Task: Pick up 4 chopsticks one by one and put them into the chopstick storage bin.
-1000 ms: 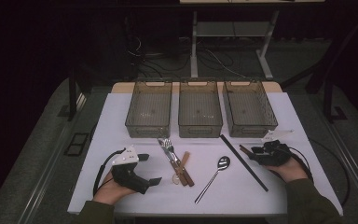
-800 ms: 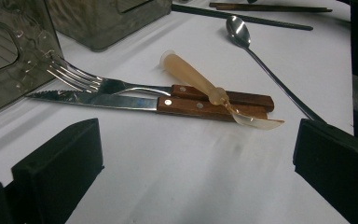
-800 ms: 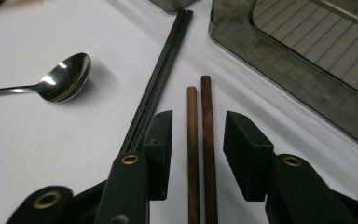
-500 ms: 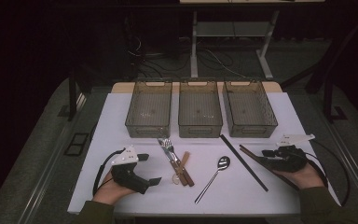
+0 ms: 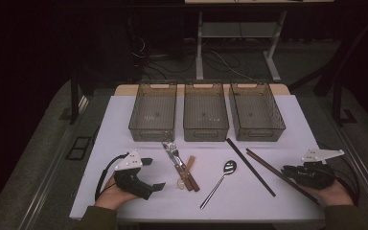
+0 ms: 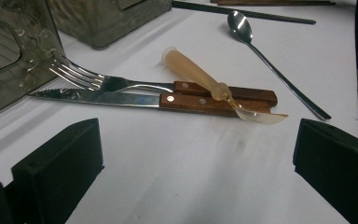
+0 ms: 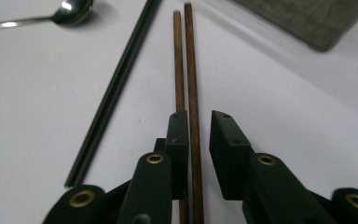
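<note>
Right gripper fingers have just been closing, but they aren't clamped yet: one brown chopstick runs up the gap between the pads, with daylight on its right side. Its twin sits just beside it, and its near end passes under or behind the left pad. From above, both brown sticks lie on the white mat in front of the right-hand bin, near ends at your right hand.

Left gripper is wide open and holds nothing, facing the fork, knife and small plastic spoon. Leave it parked.

To do this grab well:
- Decide whether you want one stick or the pair. As it stands I'd expect you to catch only one. For both, shift slightly so the pads straddle the two.
- Keep the pads low and square to the mat, or the stick will likely roll out as you squeeze.
- You're near the end of the stick; slide further along so it won't droop when lifted.
- Stay off the black chopsticks lying apart on the other side, and the metal spoon beyond.
- Close fully before lifting.
</note>
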Demonstrator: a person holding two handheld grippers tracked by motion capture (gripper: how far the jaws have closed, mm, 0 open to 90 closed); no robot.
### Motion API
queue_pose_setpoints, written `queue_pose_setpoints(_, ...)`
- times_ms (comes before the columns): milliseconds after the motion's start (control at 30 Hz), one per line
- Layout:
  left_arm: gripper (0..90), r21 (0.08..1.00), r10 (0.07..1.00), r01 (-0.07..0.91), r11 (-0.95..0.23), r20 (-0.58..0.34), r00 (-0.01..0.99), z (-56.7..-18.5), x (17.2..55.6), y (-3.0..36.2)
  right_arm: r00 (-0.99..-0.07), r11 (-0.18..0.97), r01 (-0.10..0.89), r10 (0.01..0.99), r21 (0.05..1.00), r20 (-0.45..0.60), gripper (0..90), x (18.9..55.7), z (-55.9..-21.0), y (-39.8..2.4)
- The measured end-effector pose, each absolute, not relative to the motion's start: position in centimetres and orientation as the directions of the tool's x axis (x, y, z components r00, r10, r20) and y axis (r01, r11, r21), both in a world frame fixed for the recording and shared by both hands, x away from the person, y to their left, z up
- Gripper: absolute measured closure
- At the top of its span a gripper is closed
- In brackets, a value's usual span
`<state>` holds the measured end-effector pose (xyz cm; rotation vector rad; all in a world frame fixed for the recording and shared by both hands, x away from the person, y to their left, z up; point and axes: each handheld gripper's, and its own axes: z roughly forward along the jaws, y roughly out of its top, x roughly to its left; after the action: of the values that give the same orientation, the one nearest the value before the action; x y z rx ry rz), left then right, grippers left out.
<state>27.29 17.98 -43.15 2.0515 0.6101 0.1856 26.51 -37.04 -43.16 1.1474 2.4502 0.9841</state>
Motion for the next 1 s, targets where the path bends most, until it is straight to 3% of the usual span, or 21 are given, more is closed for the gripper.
queue_pose_setpoints(1000,0.5,0.844,0.493,0.345,-0.411,-0.112,0.863,-43.5,27.6,18.0,-0.662,0.490,0.603,0.748,0.629,0.052,81.0,26.9,-44.4,-37.4)
